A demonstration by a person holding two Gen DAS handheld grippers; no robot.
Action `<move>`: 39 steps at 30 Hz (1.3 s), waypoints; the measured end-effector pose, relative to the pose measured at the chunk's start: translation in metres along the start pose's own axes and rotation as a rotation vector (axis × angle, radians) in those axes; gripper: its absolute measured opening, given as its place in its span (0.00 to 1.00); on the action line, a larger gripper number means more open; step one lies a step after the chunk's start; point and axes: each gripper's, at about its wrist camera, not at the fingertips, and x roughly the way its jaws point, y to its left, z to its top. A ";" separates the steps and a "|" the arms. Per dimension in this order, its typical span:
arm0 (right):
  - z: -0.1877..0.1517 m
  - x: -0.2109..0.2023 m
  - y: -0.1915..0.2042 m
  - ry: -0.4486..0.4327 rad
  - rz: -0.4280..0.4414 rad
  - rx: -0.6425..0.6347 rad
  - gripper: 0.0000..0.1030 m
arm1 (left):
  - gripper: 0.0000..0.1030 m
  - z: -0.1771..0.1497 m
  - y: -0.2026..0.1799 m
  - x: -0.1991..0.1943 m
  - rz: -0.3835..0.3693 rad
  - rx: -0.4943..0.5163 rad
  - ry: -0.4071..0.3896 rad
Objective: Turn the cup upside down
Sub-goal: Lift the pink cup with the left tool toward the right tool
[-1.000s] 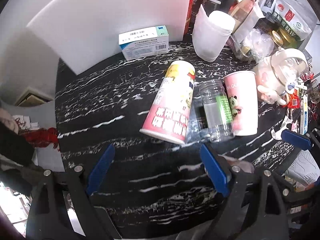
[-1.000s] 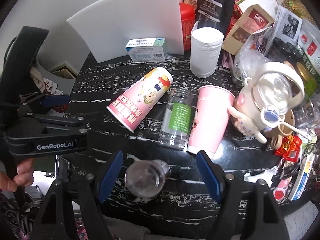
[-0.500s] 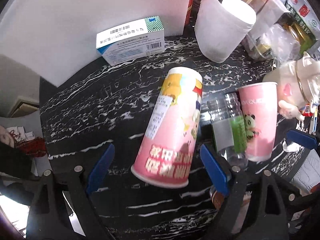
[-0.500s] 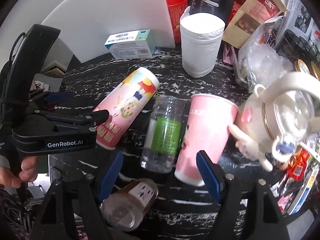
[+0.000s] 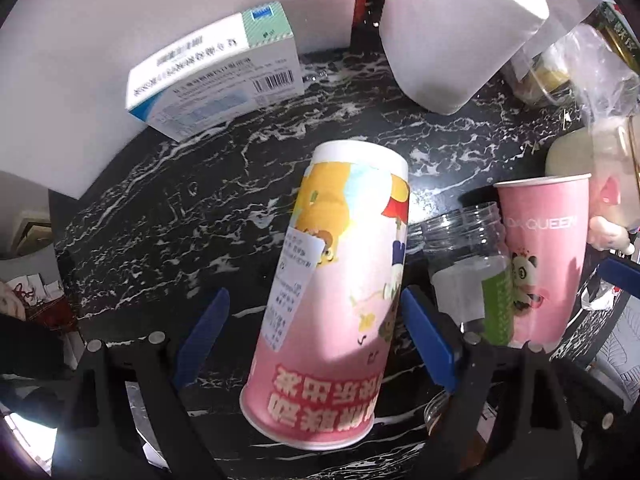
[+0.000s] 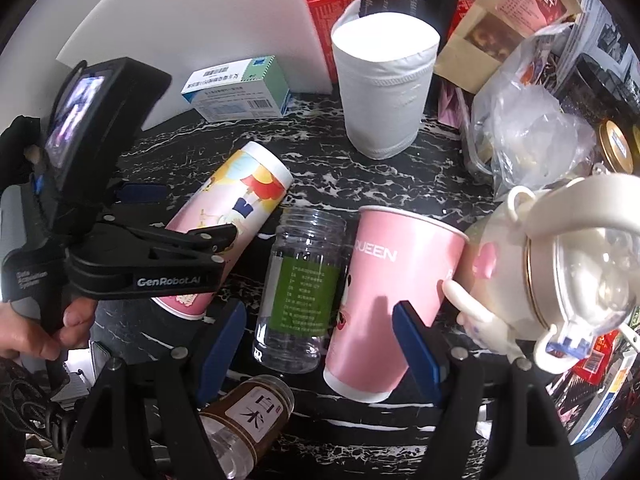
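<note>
Left tool (image 5: 312, 328): spread wide, blue pads on either side of the printed cup, neither pad seen pressing its wall; nothing gripped.
Right tool (image 6: 320, 344): spread wide, nothing gripped; clear jar (image 6: 300, 288) and pink cup (image 6: 384, 300) lying between its fingers.
Printed cup (image 5: 340, 288): on its side on the surface (image 5: 180, 208); long axis running away from the left tool, wide pink end nearest, white-rimmed narrow end farthest.
Cup versus left tool: wide end between the pads, body reaching beyond the fingertips; from the right wrist view, left tool's black body covering the cup's near end (image 6: 224, 224).
Beside the cup: clear jar touching or just beside it, pink cup beyond the jar, both lying down.
Near edge: brown-lidded bottle (image 6: 248, 416) on its side, below the right tool.
Far side: white roll (image 6: 384, 88) upright, medicine box (image 5: 216, 76) against a white board (image 5: 120, 20).
</note>
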 end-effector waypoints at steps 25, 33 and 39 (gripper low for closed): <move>-0.007 -0.007 0.004 -0.012 -0.016 -0.008 0.74 | 0.74 -0.025 0.014 0.018 -0.049 -0.055 0.081; -0.024 -0.030 0.026 -0.054 -0.001 -0.043 0.74 | 0.74 -0.070 0.023 -0.022 -0.028 -0.111 0.048; -0.047 -0.049 0.045 -0.082 0.014 -0.073 0.74 | 0.74 -0.103 0.029 -0.050 -0.010 -0.168 0.027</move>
